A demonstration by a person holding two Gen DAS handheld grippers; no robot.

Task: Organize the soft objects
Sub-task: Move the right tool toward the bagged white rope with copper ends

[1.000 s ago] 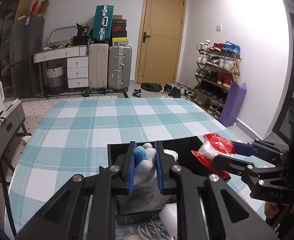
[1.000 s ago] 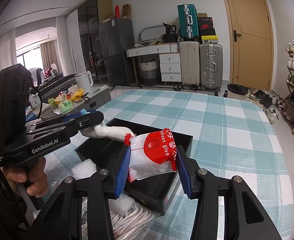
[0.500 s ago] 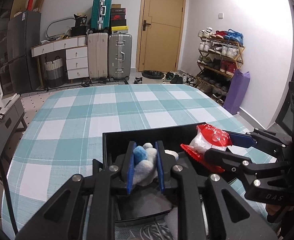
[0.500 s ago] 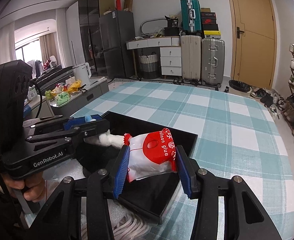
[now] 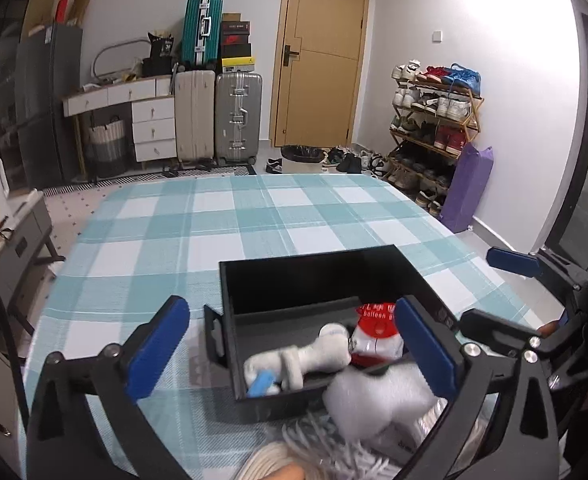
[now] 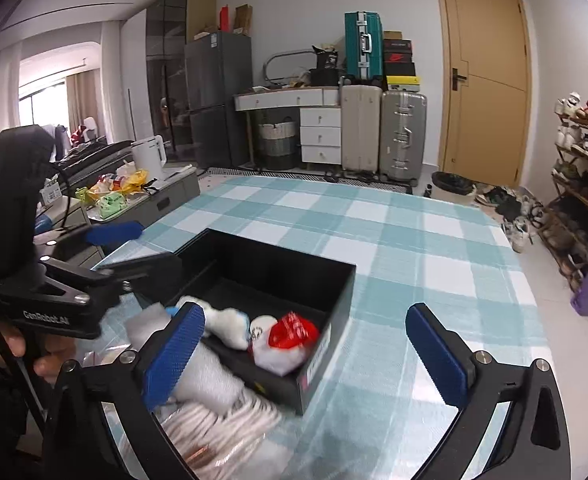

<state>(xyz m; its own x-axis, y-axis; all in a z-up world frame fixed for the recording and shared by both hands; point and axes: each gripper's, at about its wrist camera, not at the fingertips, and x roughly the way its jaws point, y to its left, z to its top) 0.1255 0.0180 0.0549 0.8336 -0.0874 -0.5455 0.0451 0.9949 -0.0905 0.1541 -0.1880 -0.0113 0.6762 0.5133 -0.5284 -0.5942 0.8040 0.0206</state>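
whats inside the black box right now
Inside the black box lie a white plush toy with a blue part and a red-and-white packet. The box's near wall hides the floor beneath them in both views, so anything lower down cannot be seen.

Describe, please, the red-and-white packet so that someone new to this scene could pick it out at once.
On the teal-and-white checked table stands an open black box. Inside it, at the near end on the side toward the shoe rack, lies the red-and-white packet, touching a white plush toy. It alone is shiny plastic with a red top and white lettering; the toy is fuzzy, white and blue.
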